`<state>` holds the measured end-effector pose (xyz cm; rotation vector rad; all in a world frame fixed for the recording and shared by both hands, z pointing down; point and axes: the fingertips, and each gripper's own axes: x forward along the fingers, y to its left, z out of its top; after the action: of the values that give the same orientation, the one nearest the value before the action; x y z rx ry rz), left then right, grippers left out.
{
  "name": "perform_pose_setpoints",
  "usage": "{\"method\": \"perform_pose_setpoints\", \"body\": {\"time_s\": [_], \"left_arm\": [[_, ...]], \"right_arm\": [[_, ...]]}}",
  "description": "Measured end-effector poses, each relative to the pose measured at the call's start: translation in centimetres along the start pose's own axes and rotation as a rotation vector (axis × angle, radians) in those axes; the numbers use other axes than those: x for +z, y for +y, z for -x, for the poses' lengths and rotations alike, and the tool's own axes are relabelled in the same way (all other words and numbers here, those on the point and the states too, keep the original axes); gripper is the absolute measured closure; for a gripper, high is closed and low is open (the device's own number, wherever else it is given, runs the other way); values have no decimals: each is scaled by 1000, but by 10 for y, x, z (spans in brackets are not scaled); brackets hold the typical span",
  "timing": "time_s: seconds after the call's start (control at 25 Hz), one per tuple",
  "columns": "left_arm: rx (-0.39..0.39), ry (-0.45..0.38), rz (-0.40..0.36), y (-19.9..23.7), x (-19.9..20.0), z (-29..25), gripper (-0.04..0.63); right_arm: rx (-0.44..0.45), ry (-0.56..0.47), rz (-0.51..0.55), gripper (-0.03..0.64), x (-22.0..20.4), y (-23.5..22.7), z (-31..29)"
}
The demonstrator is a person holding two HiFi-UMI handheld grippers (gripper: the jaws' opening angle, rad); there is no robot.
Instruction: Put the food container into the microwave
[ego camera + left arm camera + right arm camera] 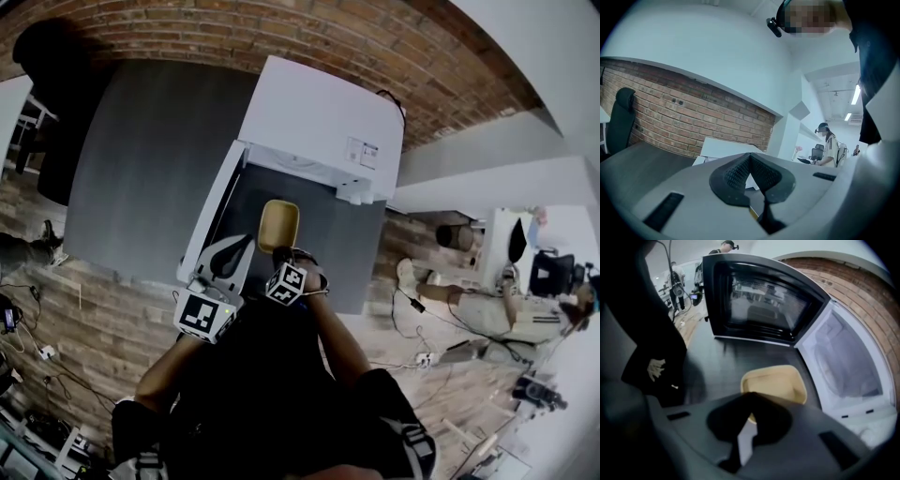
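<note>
A tan food container (278,223) hangs over the dark surface in front of the white microwave (319,122). My right gripper (279,247) is shut on its near rim. In the right gripper view the container (778,380) is empty and sits just left of the open cavity (843,357), with the door (759,301) swung wide behind it. My left gripper (244,244) is shut with nothing in it, close beside the door's white edge (211,216). In the left gripper view its jaws (750,157) meet, pointing up over the microwave's top (724,146).
A brick wall (309,37) runs behind the microwave. A grey table top (150,169) lies to its left, with a dark chair (56,84) beyond. A person (829,145) stands at desks far off to the right. Cables lie on the wooden floor (37,309).
</note>
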<state>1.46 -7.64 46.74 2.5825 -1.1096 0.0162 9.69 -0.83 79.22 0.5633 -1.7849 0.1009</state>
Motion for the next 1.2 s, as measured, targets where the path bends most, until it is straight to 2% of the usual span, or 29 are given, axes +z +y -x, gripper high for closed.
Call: {"method": "perform_pose_setpoints", "body": {"time_s": [0.28,0.48,0.76,0.8,0.88,0.92,1.2], "left_arm": [[-21,-17,-22,-2,0,2,560],[-30,-22,-38,-2,1,4,560],[-38,-18,-41,-1,-1,5,560],[-37,-18,-41,-1,-1,4,560],[-35,-19,-39,0,-2,3,560],[-34,-17,-37,0,-3,3,560],[-27,3,-26,1,-6,4,560]], "right_arm": [[-19,-3,6,585,6,-1,10],[22,1,44,584,4,6,7],[59,30,44,580,-2,12,-7],[66,36,46,575,-3,12,-9],[80,49,53,512,-5,13,-14],[88,56,56,505,-6,14,-17],[107,94,86,509,-13,15,-29]]}}
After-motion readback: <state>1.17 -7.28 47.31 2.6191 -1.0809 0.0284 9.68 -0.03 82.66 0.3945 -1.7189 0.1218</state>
